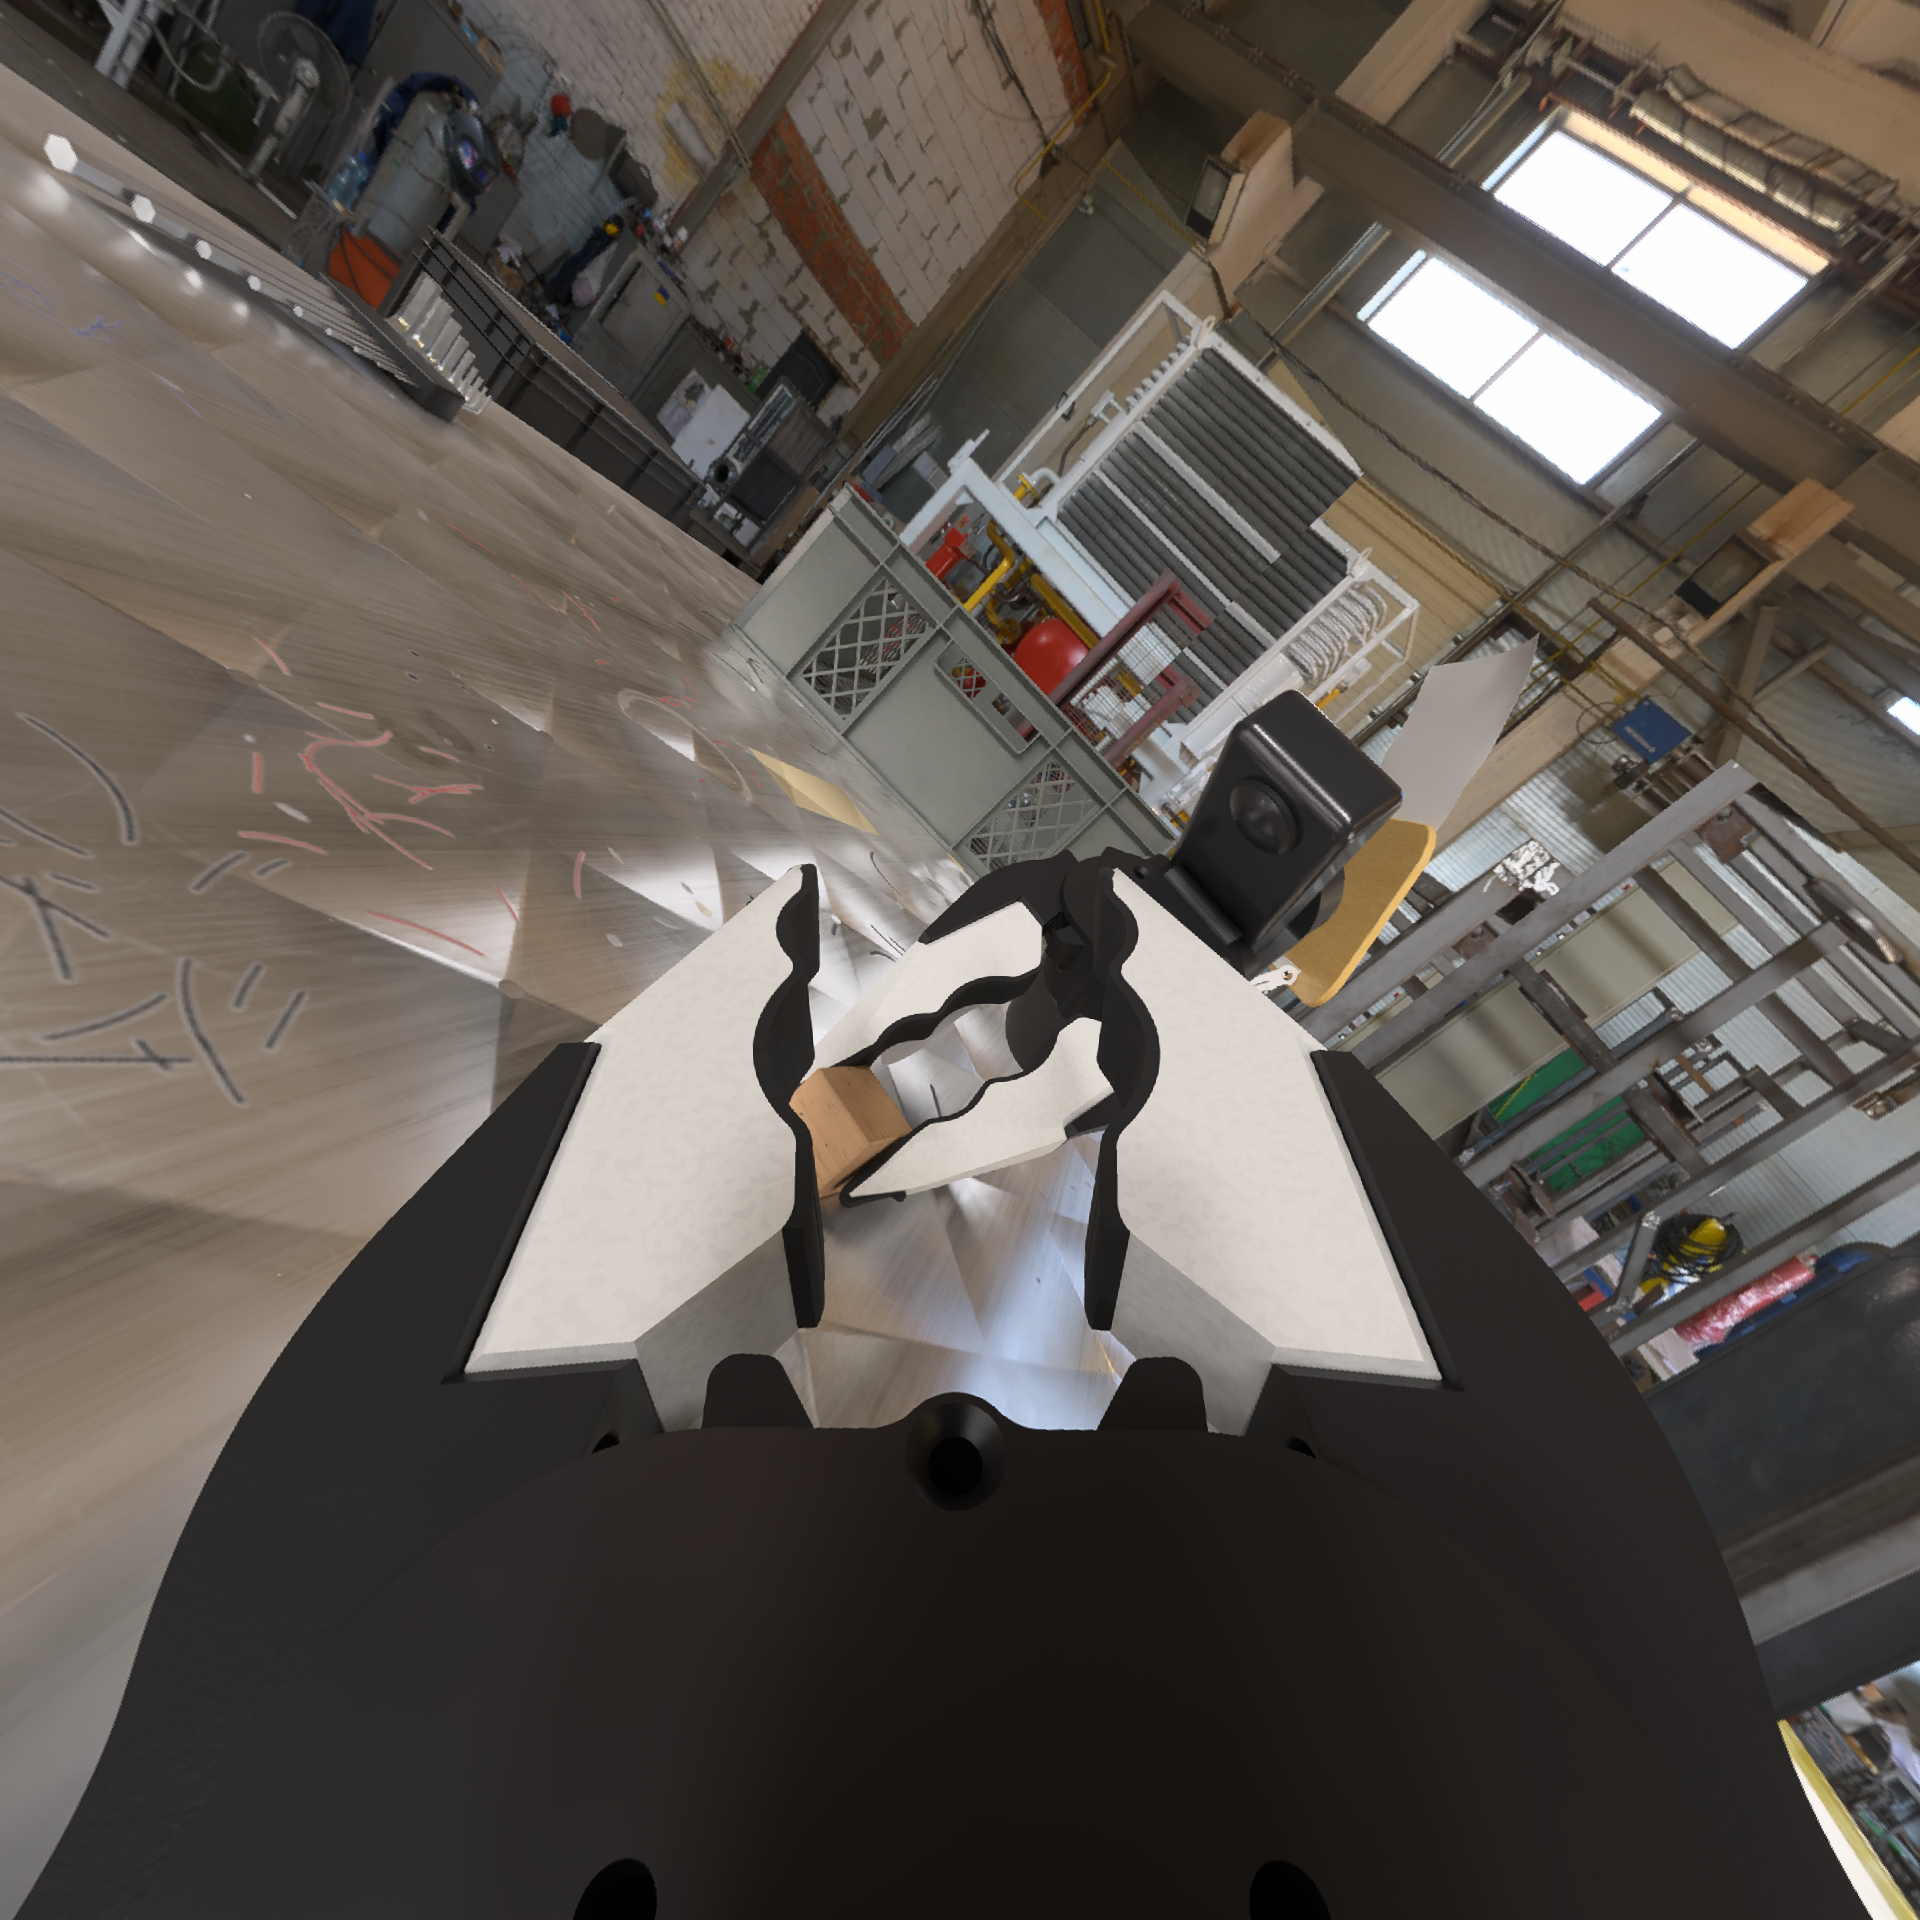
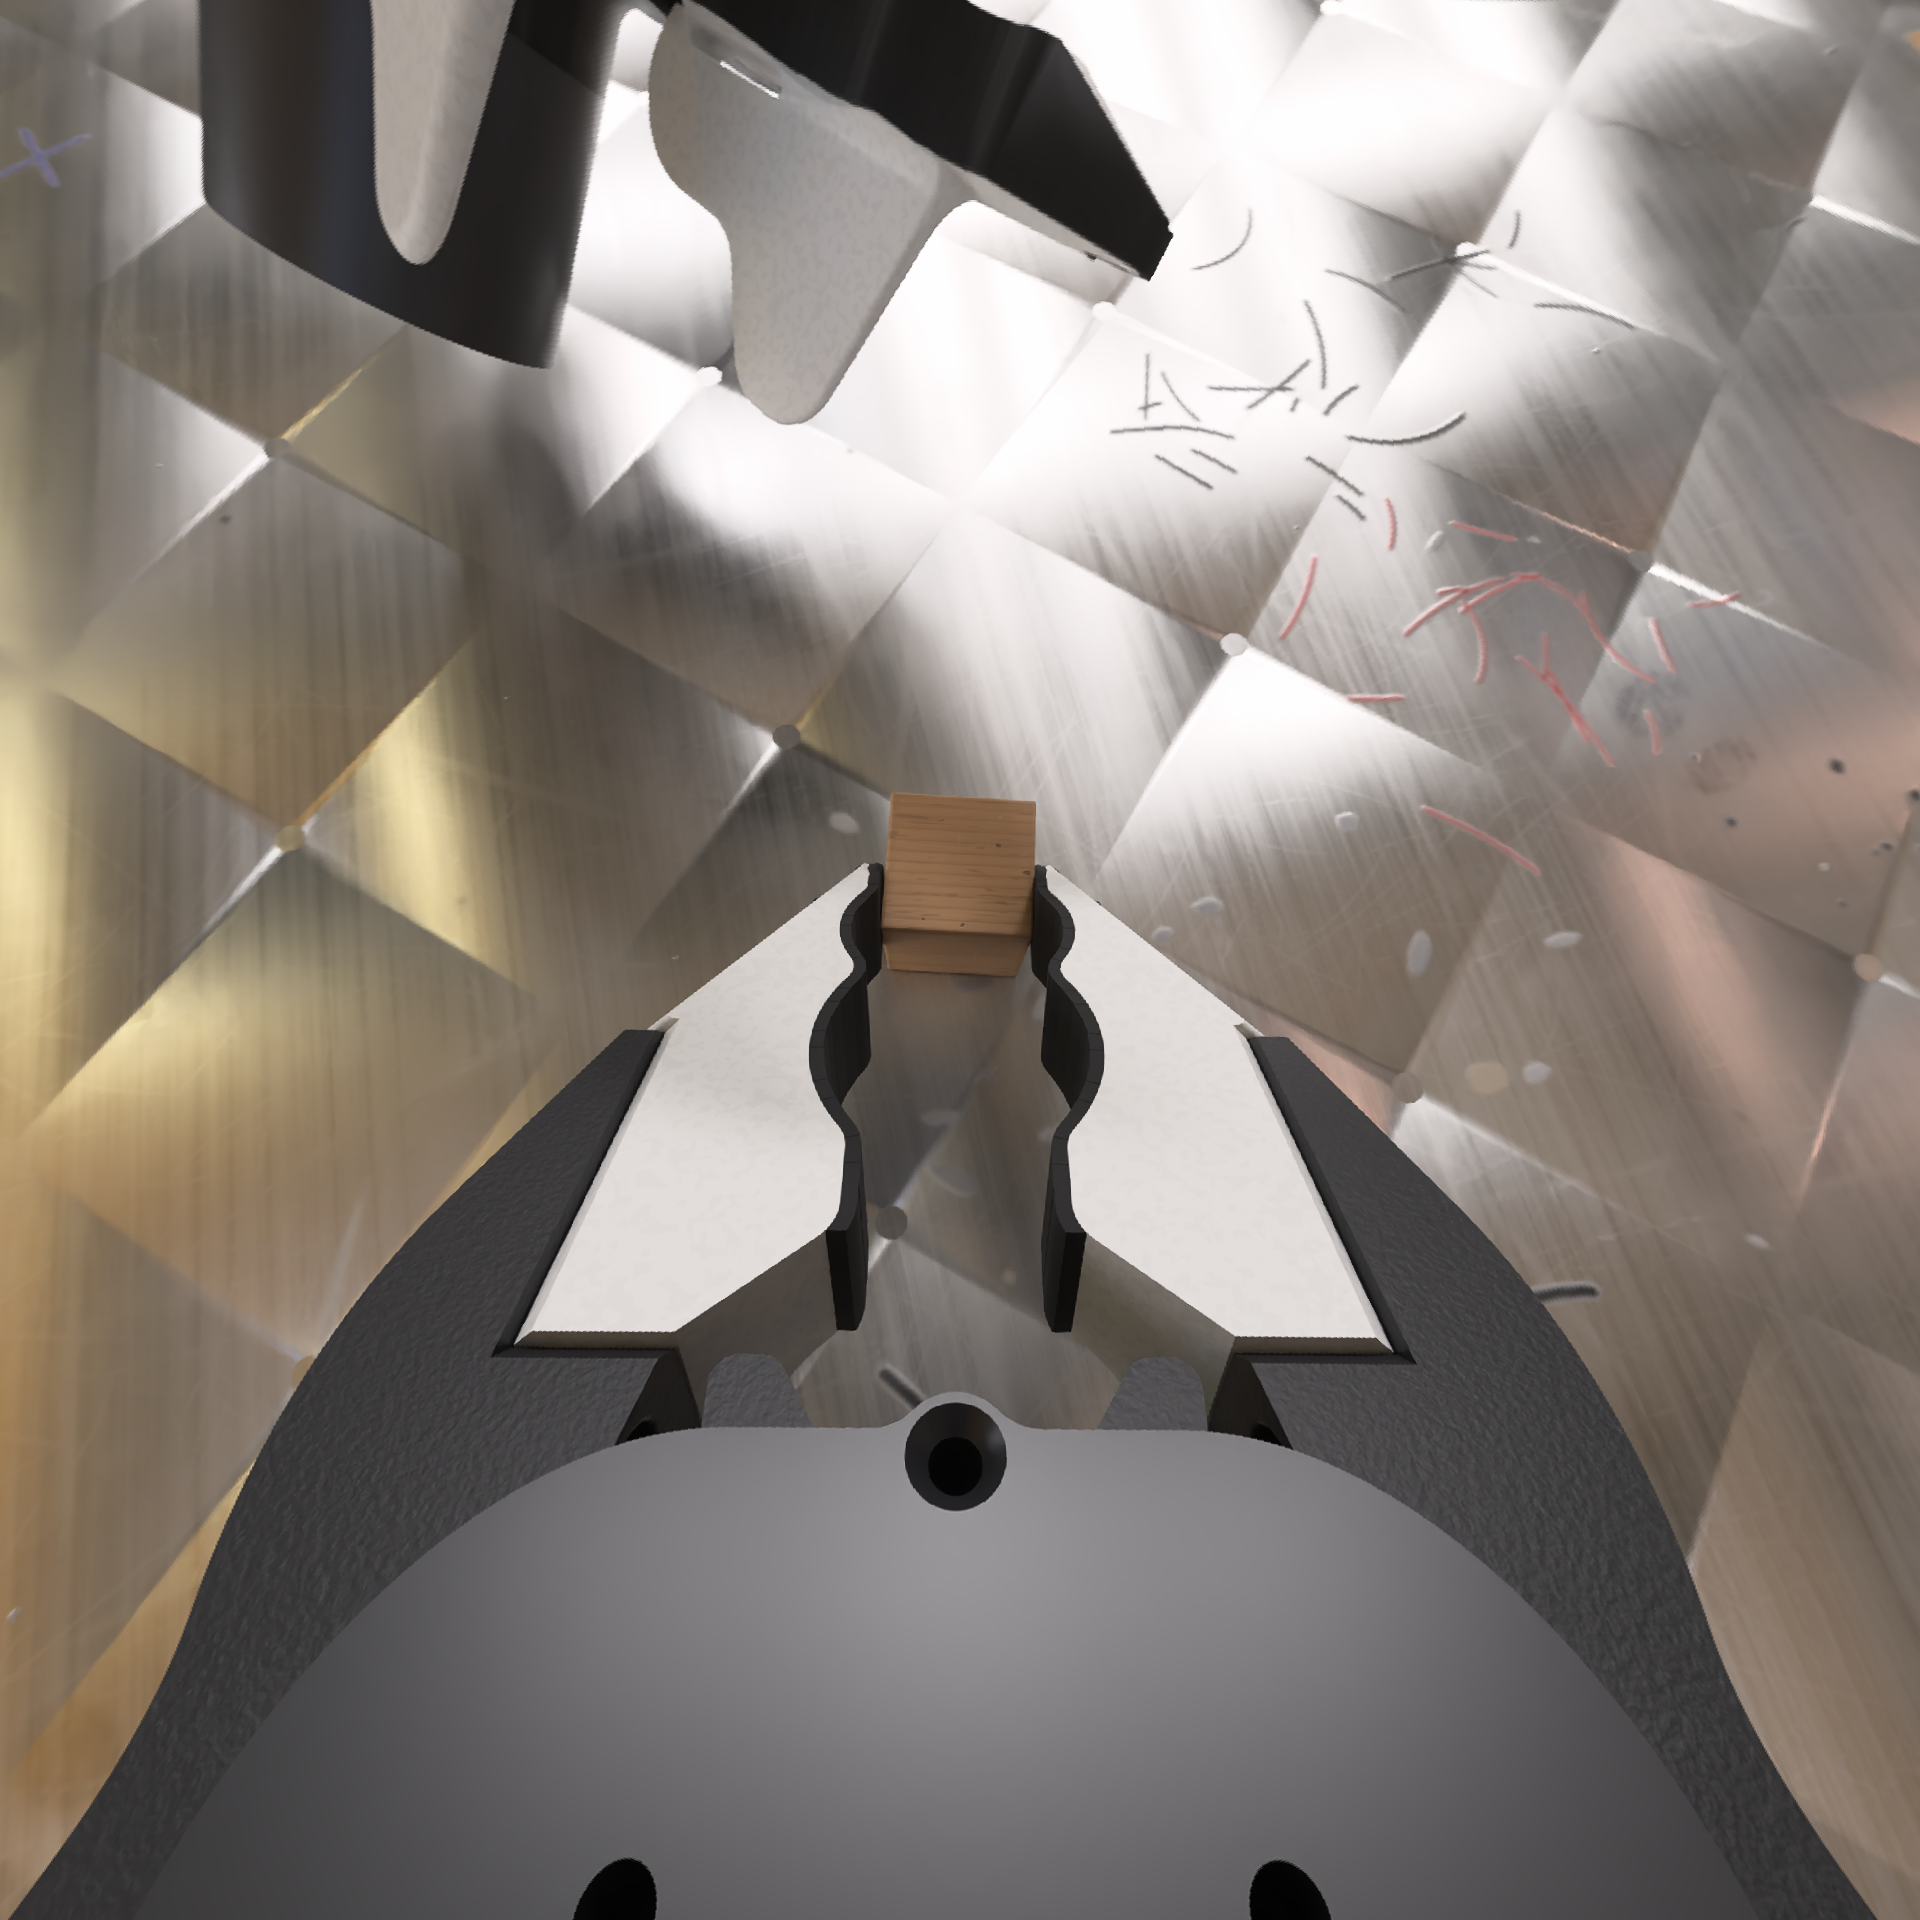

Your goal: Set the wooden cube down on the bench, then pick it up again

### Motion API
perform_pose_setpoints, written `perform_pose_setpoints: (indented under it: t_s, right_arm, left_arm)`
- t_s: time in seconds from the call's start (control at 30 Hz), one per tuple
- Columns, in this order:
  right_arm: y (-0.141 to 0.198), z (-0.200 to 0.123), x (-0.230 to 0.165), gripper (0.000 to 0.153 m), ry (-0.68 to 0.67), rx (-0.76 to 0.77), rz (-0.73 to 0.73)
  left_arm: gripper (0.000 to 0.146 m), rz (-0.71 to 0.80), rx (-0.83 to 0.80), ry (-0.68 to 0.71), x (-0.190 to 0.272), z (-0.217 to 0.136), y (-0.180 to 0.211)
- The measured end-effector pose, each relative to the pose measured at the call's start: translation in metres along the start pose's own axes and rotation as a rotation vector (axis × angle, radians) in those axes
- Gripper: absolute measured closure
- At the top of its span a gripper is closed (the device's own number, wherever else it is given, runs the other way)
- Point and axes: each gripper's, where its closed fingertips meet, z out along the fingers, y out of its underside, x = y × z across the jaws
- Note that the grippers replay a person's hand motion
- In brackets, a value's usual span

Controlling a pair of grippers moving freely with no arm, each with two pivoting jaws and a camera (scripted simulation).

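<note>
The wooden cube (image 2: 958,883) sits between the fingertips of my right gripper (image 2: 956,891), which is shut on it close over the brushed-metal bench (image 2: 364,727). I cannot tell whether the cube touches the bench. My left gripper (image 1: 961,878) is open and empty, pointing at the right gripper (image 1: 831,1138) from the opposite side. In the left wrist view the cube (image 1: 847,1117) shows partly hidden behind the right gripper's fingers. The left gripper (image 2: 603,312) also shows at the top of the right wrist view, above and beyond the cube.
The bench (image 1: 260,623) carries black and red pen scribbles (image 2: 1507,644) to the right of the cube. A grey plastic crate (image 1: 914,727) stands at the bench's far edge. Workshop racks and machinery lie beyond.
</note>
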Motion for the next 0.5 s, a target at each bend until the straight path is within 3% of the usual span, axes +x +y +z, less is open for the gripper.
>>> perform_pose_setpoints:
  t_s: [0.4,0.5]
  right_arm:
    - [0.0050,-0.0057,-0.0051,0.125,-0.057,0.003,-0.046]
    - [0.0054,-0.0060,-0.0022,0.112,-0.052,0.002,-0.020]
  left_arm:
    - [0.093,-0.009,0.010,0.003,-0.0003,-0.0009,-0.0013]
    - [0.093,-0.015,0.011,0.006,-0.0004,-0.0011,-0.0013]
